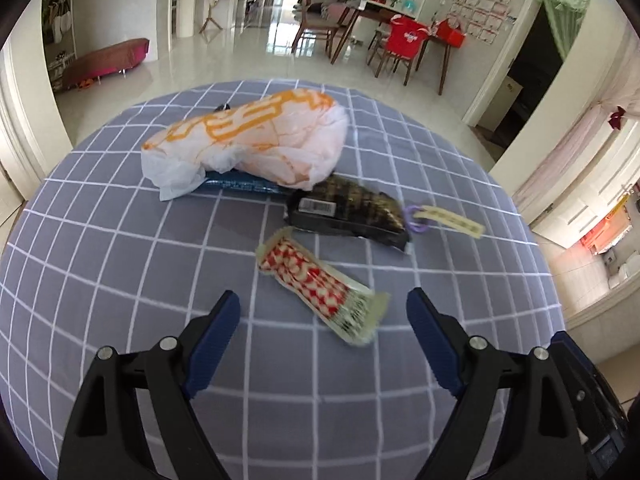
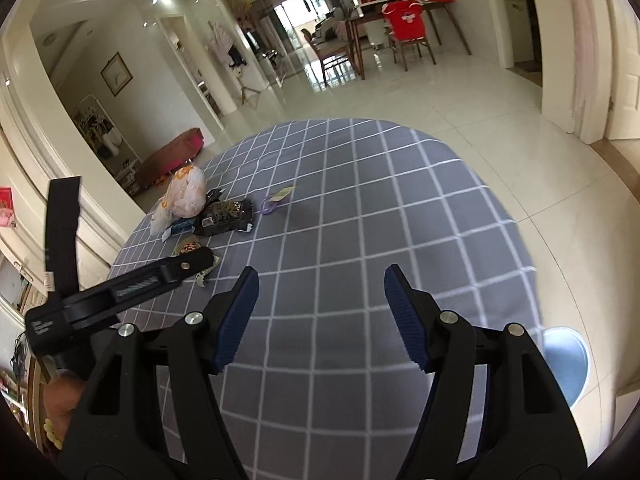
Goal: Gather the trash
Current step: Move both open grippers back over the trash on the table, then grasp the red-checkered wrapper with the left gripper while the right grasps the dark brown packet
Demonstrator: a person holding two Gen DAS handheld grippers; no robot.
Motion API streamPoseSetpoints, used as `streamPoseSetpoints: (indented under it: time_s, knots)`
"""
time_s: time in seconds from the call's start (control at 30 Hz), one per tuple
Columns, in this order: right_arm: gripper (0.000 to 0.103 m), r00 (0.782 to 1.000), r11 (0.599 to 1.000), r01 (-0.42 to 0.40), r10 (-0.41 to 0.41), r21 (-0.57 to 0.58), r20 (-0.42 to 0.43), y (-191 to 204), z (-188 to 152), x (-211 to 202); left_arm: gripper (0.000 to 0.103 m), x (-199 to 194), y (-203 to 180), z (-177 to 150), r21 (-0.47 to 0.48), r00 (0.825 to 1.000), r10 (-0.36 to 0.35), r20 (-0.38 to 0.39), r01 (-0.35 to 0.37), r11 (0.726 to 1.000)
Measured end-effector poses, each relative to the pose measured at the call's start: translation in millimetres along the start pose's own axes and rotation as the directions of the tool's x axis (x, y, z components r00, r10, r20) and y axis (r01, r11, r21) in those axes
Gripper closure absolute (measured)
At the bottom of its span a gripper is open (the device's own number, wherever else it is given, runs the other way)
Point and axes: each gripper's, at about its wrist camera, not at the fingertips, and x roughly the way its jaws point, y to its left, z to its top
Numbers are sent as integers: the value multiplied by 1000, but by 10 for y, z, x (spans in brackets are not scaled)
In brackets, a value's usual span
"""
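**Both grippers empty, left lined up on the checked wrapper**

I'm over the table (image 1: 120, 240) now, grey cloth with a white grid, and all the trash sits bunched toward one side of it, which suits a one-by-one pick. Biggest piece is the white bag (image 1: 248, 140) with orange print, lying slumped on top of a blue packet (image 1: 240, 187), so I judge the bag has to go before the packet comes free. Just beside that, the black packet (image 1: 348, 212), flat, barcode up, touching the bag's edge. Past it a cream tag (image 1: 448, 222) on a purple loop, apart from the rest.

Nearest me is the red-checked wrapper (image 1: 320, 284), lying loose on the cloth, its end between my left gripper (image 1: 322, 308) tips. The jaws are wide apart, nothing in them, pads clear of the wrapper. That looks like my first pick.

Right gripper (image 2: 320, 292) hangs over bare cloth, well away from the pile, fingers also spread, holding nothing. At the right edge of its view, a blue bin (image 2: 568, 364) sits low beside the table, likely where the trash goes.
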Motion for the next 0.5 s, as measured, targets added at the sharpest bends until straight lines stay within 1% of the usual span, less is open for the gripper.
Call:
streamPoseSetpoints:
  time_s: [0.07, 0.1, 0.13, 0.2, 0.23, 0.27, 0.3, 0.33, 0.37, 0.43, 0.47, 0.5]
  knots:
    - [38, 1000, 1000, -2, 2, -5, -8, 23, 22, 55, 20, 52, -8, 46, 5, 1000, -10, -8, 10, 1000]
    - [38, 1000, 1000, -7, 7, -6, -13, 26, 39, 93, 21, 73, -41, 55, 16, 1000, -14, -11, 14, 1000]
    - [38, 1000, 1000, -8, 8, -6, -17, 35, 53, 120, 25, 89, -84, 59, 46, 1000, -2, -10, 2, 999]
    - [38, 1000, 1000, -7, 6, -11, -21, 59, 66, 156, 51, 125, -122, 56, 106, 997, 77, 11, -78, 991]
    - [38, 1000, 1000, -5, 5, -16, -23, 85, 78, 186, 55, 114, -129, 44, 118, 996, 91, 19, -92, 989]
    - [38, 1000, 1000, -4, 3, -22, -27, 104, 86, 206, 62, 105, -119, 32, 124, 995, 94, 26, -97, 988]
    - [38, 1000, 1000, -5, 4, -28, -31, 134, 105, 238, 71, 90, -85, 28, 125, 995, 93, 32, -97, 987]
    - [38, 999, 999, -5, 3, -33, -33, 161, 118, 248, 78, 76, -36, 37, 115, 996, 80, 33, -83, 990]
    - [38, 999, 999, -4, 3, -40, -37, 198, 130, 275, 80, 63, 25, 49, 96, 999, 45, 28, -48, 994]
    - [38, 999, 998, -13, 10, -59, -45, 286, 146, 313, 87, 24, 160, 79, 53, 999, -24, 25, 22, 998]
    - [38, 999, 997, -16, 13, -71, -50, 338, 148, 334, 94, 5, 205, 90, 48, 999, -30, 28, 28, 998]
    - [38, 998, 995, -25, 20, -94, -56, 428, 157, 372, 94, -15, 247, 96, 45, 999, -30, 30, 29, 999]
